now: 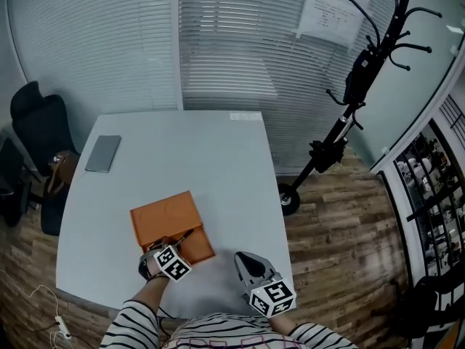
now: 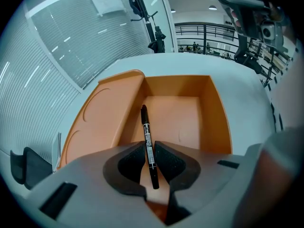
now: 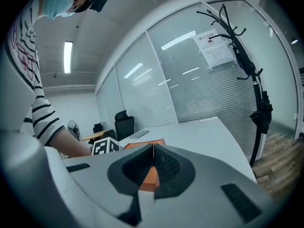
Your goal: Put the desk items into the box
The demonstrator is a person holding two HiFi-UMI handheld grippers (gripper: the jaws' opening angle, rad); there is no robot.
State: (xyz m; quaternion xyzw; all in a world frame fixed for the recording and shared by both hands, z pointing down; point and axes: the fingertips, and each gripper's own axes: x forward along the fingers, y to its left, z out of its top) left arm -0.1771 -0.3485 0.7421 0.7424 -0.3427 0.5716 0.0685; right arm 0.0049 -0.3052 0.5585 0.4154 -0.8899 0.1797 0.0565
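The box [image 2: 214, 109] sits on the near part of the tabletop [image 1: 218, 151], left of the middle, with its lid [image 1: 163, 217] laid open on the far left side. The left tongs [image 1: 178, 242] are at the box's near edge, and between their jaws is a pen [image 2: 148, 146], reaching out over the box's hollow. To the right of the box, apart from it, the right tongs [image 1: 244, 259] hang by the tabletop's near edge. Far left on the tabletop, well apart from the box, lies a flat device [image 1: 103, 153]. A chair [image 1: 40, 129] stands off the left edge, and a coat stand [image 1: 363, 71] is on the floor, far right.
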